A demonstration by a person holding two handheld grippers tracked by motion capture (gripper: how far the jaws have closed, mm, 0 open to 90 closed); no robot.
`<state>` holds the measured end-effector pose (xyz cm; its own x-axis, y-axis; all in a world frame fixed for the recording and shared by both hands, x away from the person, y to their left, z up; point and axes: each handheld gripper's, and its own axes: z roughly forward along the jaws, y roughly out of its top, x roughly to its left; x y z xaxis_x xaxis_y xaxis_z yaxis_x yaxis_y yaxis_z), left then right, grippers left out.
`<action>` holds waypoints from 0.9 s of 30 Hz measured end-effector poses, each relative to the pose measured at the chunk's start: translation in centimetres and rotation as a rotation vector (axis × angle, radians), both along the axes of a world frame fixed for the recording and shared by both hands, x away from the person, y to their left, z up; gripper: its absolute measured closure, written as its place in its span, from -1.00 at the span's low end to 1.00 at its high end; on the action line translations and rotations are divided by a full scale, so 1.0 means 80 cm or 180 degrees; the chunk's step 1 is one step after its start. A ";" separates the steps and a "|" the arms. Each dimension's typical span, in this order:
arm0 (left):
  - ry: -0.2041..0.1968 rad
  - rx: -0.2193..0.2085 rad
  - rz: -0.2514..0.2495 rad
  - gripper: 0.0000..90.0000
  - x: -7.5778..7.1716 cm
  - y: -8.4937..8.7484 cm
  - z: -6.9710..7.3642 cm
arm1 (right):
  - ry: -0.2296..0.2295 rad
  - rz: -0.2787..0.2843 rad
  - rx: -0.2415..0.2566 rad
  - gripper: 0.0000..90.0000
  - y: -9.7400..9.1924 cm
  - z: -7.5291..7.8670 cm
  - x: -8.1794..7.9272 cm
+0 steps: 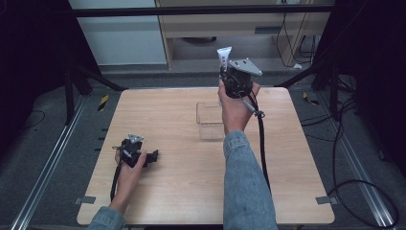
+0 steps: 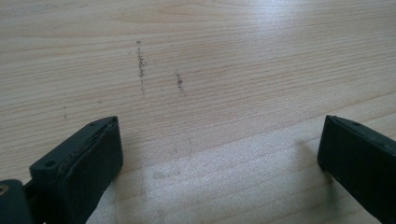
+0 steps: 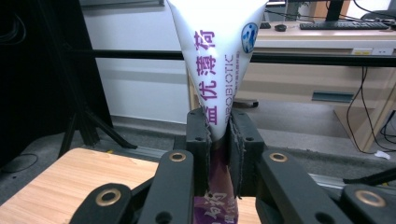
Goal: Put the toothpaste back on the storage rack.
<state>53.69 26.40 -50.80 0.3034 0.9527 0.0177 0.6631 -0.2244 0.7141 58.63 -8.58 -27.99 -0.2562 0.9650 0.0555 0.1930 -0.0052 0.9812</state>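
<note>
The wide end of the tube (image 3: 217, 70) is cut off by the top edge of the right gripper view, and its lower part is hidden between the jaws of the right gripper (image 3: 218, 154) — the print there cannot be read whole. In the high view, the near wall of the clear box (image 1: 209, 120) is covered by the person's right hand (image 1: 234, 112).

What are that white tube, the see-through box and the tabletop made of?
The white tube looks like soft, glossy plastic: it is pinched flat where the right gripper clamps it and carries printed purple lettering. The see-through box seems to be rigid clear plastic, since the table shows through its walls. The tabletop looks like pale wood or wood laminate, matte, with visible grain lines.
</note>
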 end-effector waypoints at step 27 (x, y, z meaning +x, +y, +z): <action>0.0002 -0.0004 0.0005 -1.00 0.005 -0.001 0.000 | 0.0099 -0.0008 0.0002 0.77 0.016 -0.046 0.013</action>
